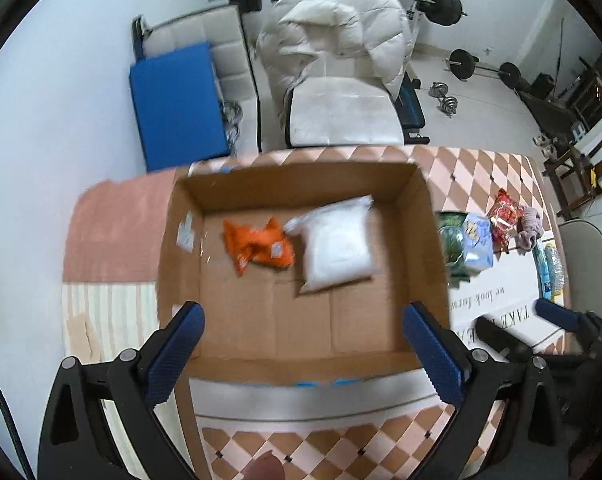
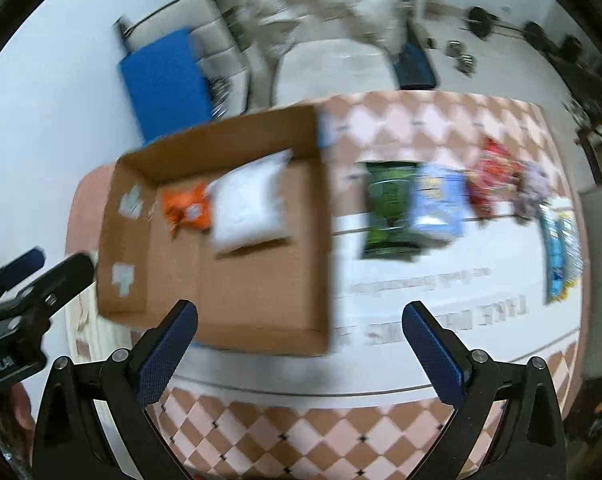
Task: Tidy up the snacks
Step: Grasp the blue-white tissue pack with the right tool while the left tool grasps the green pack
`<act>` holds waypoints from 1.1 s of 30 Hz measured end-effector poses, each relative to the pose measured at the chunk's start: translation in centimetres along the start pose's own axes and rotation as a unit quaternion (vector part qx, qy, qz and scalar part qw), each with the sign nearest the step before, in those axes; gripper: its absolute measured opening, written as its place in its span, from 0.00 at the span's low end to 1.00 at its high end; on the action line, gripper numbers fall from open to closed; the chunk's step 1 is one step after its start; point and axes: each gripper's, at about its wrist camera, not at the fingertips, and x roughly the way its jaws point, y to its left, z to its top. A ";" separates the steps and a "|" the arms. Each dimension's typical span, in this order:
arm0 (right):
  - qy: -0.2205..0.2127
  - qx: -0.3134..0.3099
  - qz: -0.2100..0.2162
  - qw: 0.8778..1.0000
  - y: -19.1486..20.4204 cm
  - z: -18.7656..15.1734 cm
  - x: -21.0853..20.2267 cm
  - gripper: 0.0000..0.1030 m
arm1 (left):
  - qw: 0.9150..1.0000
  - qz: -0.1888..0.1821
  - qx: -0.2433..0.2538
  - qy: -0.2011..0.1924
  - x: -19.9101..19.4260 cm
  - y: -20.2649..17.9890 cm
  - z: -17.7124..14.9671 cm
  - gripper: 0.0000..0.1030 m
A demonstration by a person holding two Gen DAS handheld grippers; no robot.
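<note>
An open cardboard box [image 1: 425, 216] [image 2: 321, 184] lies on the table. Inside it rest an orange snack packet [image 1: 259, 246] [image 2: 187, 210] and a white bag [image 1: 337, 246] [image 2: 249, 204], side by side. My left gripper [image 1: 303, 354] hovers open above the box's near edge, holding nothing. My right gripper [image 2: 301, 354] is open and empty above the table, right of the box's front corner. A row of snacks lies right of the box: a green bag [image 2: 389, 210] [image 1: 453, 244], a light blue bag [image 2: 437, 206] [image 1: 477, 244], a red bag [image 2: 489, 180] [image 1: 505, 216].
A pinkish bundle [image 2: 531, 190] and blue-yellow packets [image 2: 559, 256] lie at the table's right end. A checked tablecloth [image 2: 301, 432] covers the table. Behind stand a white chair with a padded jacket [image 1: 337, 40], a blue mat [image 1: 177, 104] and barbell weights [image 1: 445, 4].
</note>
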 end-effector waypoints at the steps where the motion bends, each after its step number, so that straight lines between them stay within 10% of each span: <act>1: -0.005 0.019 -0.007 1.000 -2.3 0.6 -0.3 1.00 | 1.000 0.015 0.006 -0.006 0.0 -1.2 0.5 0.99; 9: 0.059 0.156 -0.018 0.986 -17.4 6.2 8.7 0.91 | 0.996 0.074 0.037 0.021 5.2 -9.6 5.0 0.99; 20: 0.124 0.162 0.003 0.979 -21.4 7.5 18.0 0.23 | 0.987 0.052 0.119 0.096 11.8 -19.0 8.9 0.97; 33: 0.144 0.201 -0.020 0.969 -32.5 -0.7 14.3 0.22 | 0.957 0.019 0.172 0.233 22.7 -26.1 9.6 0.95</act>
